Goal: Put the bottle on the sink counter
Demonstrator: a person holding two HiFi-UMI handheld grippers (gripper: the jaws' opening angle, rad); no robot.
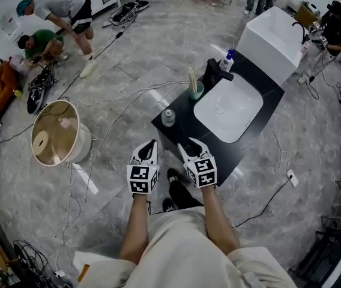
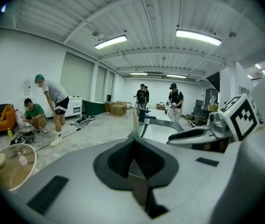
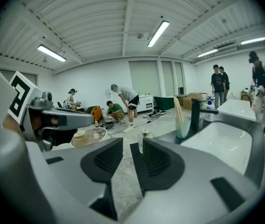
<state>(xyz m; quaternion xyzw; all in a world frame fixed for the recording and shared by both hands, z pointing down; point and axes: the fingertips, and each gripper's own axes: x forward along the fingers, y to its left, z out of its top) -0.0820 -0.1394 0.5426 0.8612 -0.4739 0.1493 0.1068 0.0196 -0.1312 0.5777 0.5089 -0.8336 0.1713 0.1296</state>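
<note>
A small clear bottle (image 1: 168, 117) with a silver cap stands upright at the near left corner of the black sink counter (image 1: 182, 125); it also shows beyond the jaws in the right gripper view (image 3: 145, 139). My left gripper (image 1: 150, 144) hangs just off the counter's near left edge with its jaws shut (image 2: 133, 141) and nothing in them. My right gripper (image 1: 192, 146) is over the counter's near edge, a short way behind the bottle. Its jaws (image 3: 129, 153) stand a narrow gap apart, and only floor shows between them.
The counter holds a white basin (image 1: 227, 108), a black faucet (image 1: 214, 72), a green cup (image 1: 195, 90) with a toothbrush and a blue-topped soap bottle (image 1: 227, 60). A round bin (image 1: 55, 132) stands on the floor at left among cables. People work at the back left and right.
</note>
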